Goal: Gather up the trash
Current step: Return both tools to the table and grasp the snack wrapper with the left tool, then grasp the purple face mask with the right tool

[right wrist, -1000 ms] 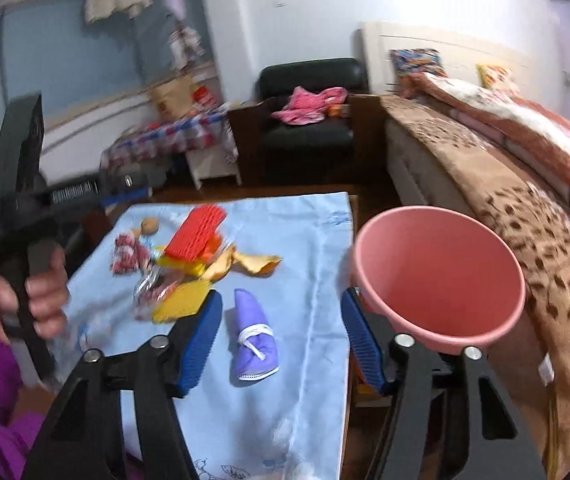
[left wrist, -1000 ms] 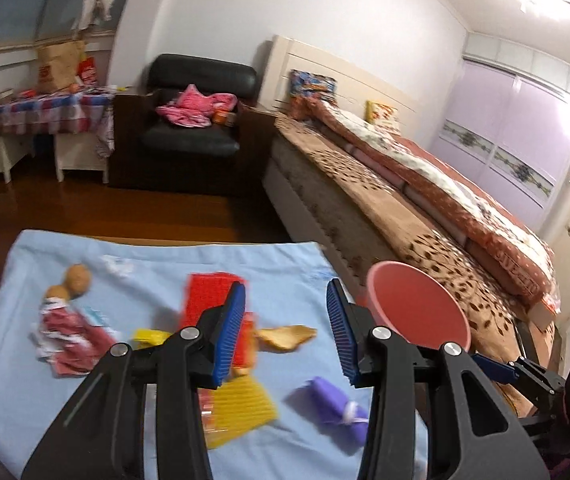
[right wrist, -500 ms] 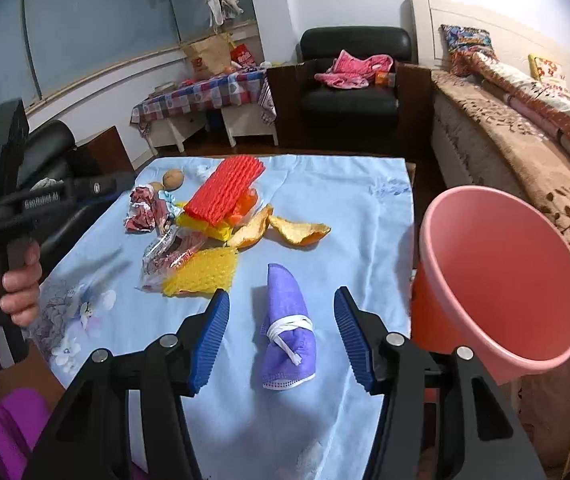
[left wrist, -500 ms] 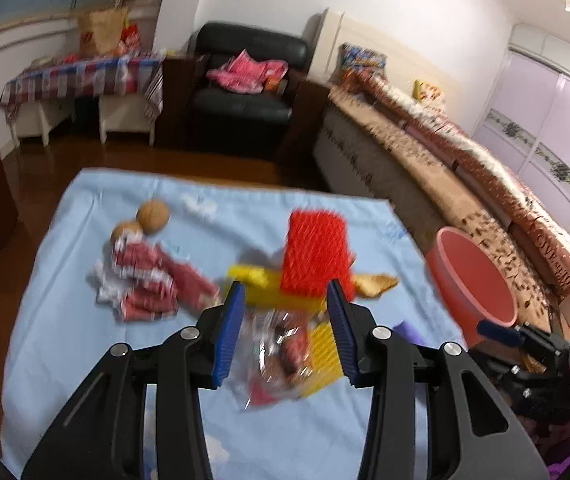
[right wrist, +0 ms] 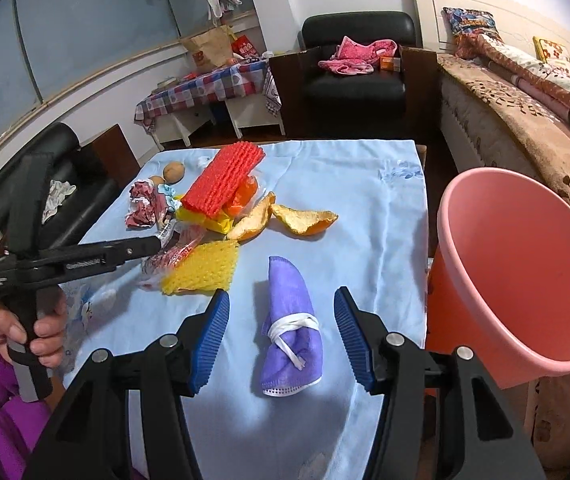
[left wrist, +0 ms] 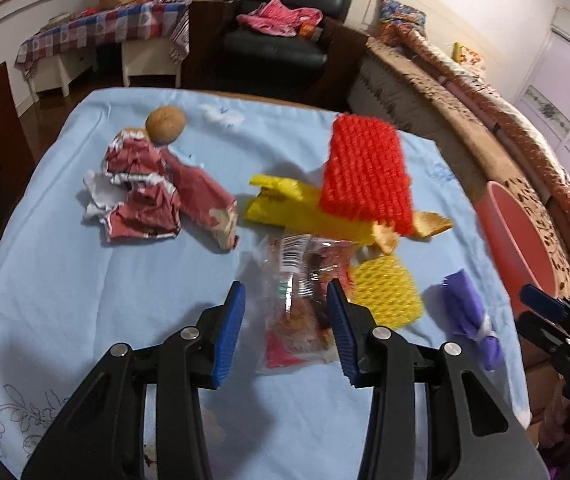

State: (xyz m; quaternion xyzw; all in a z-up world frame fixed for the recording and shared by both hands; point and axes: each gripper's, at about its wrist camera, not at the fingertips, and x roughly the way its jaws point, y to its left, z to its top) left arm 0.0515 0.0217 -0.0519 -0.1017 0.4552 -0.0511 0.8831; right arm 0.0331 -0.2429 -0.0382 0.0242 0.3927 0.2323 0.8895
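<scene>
Trash lies on a table under a light blue cloth. My left gripper hangs open just over a clear plastic snack wrapper, which lies between its blue pads without touching them. My right gripper is open around a rolled purple face mask flat on the cloth. A pink bin stands at the table's right edge. In the right wrist view the left gripper reaches in from the left, held by a hand.
A red foam net, yellow bag, yellow foam net, orange peels, crumpled red wrapper and a walnut are scattered on the cloth. A bed runs along the right, with an armchair behind.
My left gripper has dropped and tipped down, coming from over the red net to just above the clear wrapper. The right gripper has sunk toward the purple mask, which now sits between its jaws.
</scene>
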